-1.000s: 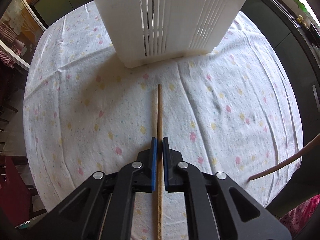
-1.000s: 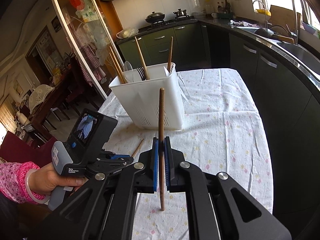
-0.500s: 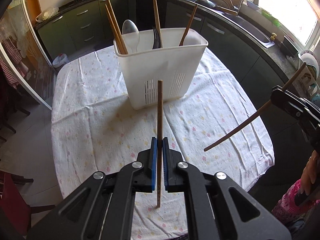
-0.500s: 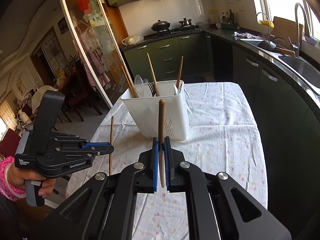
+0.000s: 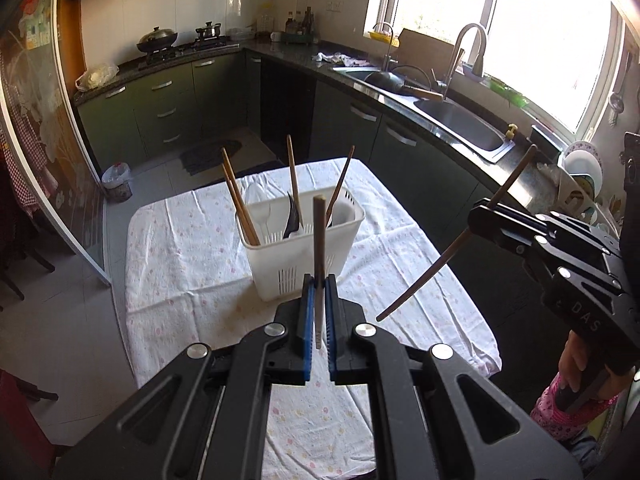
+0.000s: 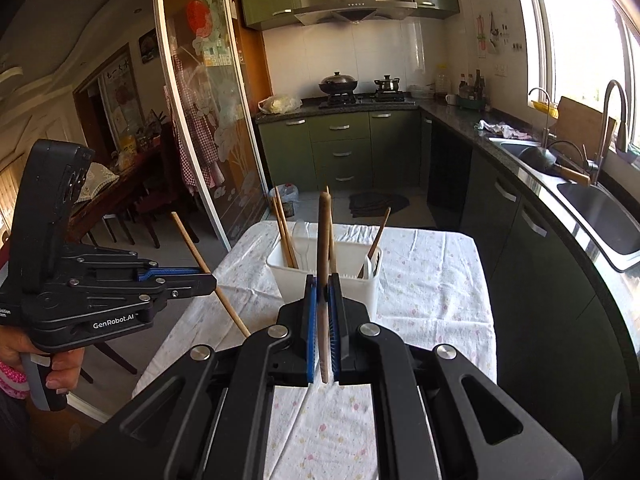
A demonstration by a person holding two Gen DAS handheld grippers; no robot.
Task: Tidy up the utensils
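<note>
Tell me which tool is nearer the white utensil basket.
Left, though only narrowly. Left tool is raised just before the white utensil basket; right tool, beside it, faces the basket from slightly farther back.

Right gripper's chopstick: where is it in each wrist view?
Left wrist: the chopstick slants across the right side, clamped by the right gripper.
Right wrist: chopstick upright at centre, between the blue pads.
Shared landmark: white utensil basket on the table.
</note>
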